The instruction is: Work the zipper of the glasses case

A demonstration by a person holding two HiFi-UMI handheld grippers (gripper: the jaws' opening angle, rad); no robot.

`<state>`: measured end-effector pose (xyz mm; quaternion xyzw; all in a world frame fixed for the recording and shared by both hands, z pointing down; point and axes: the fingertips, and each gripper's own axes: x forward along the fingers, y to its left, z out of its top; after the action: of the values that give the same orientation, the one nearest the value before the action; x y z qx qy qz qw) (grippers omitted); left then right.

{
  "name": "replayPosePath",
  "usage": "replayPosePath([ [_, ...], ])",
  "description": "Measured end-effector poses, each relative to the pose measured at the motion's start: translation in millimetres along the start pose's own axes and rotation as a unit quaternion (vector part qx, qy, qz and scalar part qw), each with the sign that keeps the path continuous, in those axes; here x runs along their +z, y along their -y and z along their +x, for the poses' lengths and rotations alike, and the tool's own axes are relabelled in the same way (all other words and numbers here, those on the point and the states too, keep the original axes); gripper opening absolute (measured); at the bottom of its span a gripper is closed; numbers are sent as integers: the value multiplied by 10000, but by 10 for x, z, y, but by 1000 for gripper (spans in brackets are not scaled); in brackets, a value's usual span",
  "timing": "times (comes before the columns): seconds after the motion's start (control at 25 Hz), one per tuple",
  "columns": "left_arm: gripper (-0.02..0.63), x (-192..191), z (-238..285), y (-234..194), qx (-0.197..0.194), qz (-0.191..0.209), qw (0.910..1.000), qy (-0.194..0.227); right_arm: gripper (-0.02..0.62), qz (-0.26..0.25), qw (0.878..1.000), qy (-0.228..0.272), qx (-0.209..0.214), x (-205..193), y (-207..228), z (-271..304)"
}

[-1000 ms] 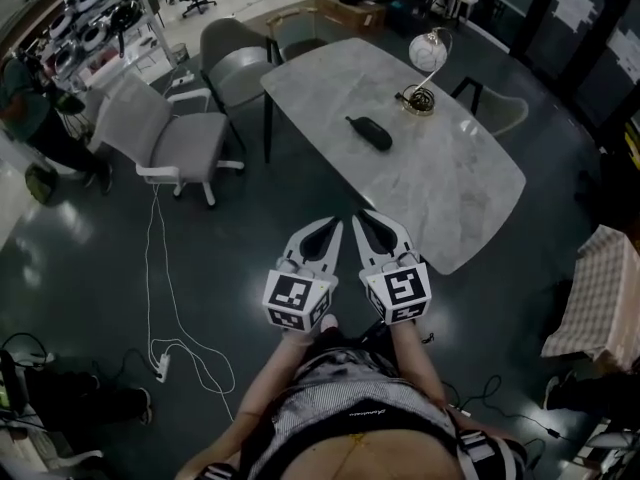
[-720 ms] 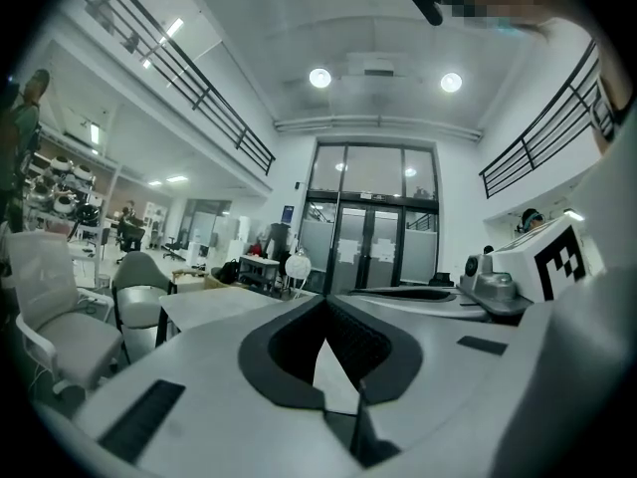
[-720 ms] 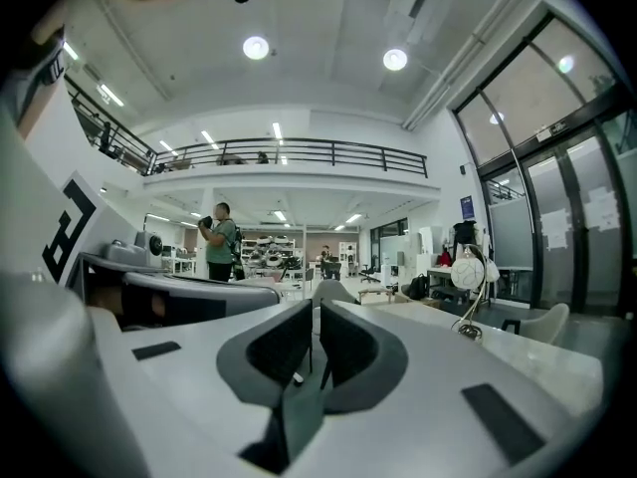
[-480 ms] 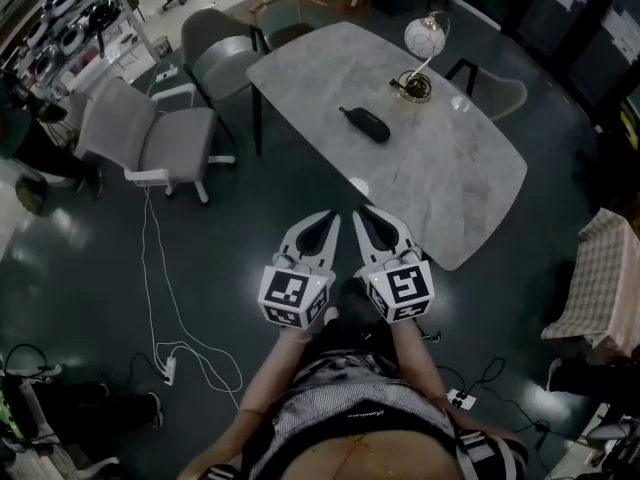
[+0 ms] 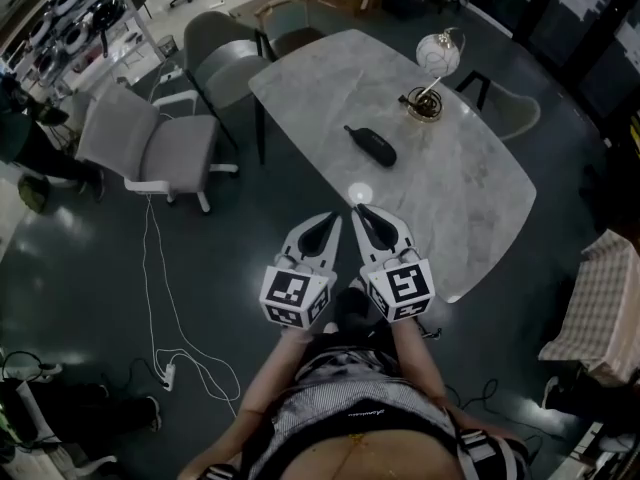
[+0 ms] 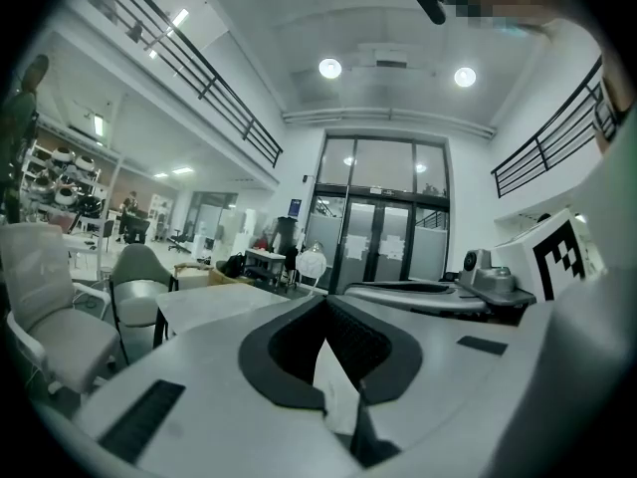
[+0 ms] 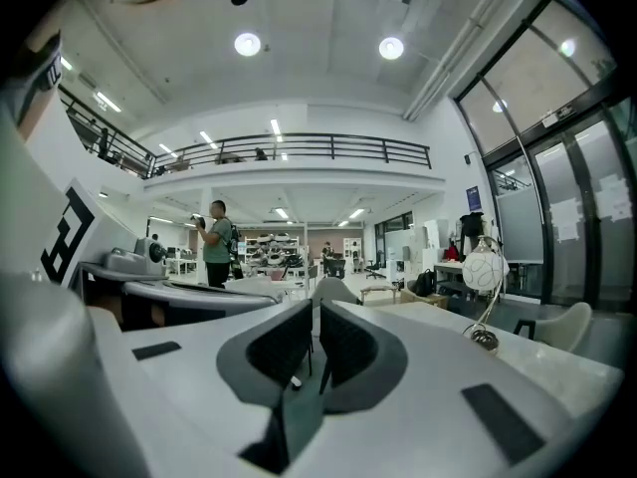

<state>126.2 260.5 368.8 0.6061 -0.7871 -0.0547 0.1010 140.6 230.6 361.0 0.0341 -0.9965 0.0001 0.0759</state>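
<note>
The glasses case (image 5: 371, 146), dark and oblong, lies on the marble table (image 5: 470, 198) near its middle, in the head view. Both grippers are held side by side in front of the person, short of the table's near edge and well away from the case. The left gripper (image 5: 334, 220) is shut with nothing in it, its jaws meeting at the tips (image 6: 323, 303). The right gripper (image 5: 361, 211) is shut and empty too, its jaws (image 7: 315, 312) nearly touching. I cannot make out the case in either gripper view.
A globe lamp (image 5: 432, 78) stands on the table beyond the case. Grey chairs (image 5: 160, 143) sit left of the table, with a white cable (image 5: 160, 298) on the floor. A person (image 7: 216, 242) stands far off. A checked cloth (image 5: 600, 298) lies at the right.
Both grippers, still shut, have moved forward toward the table together with the person. The table's near edge now lies closer to the fingertips.
</note>
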Motion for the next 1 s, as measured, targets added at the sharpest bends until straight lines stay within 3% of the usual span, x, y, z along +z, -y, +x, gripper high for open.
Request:
replayPosePath([
  [0.48,3,118,882,-178,24,99,9999,-77,74,108,9998,59,135,66,731,475],
  [1.0,3,124,1446,26,-110,217,9994,-263,74,316,9994,102,-140,37,1309,337],
])
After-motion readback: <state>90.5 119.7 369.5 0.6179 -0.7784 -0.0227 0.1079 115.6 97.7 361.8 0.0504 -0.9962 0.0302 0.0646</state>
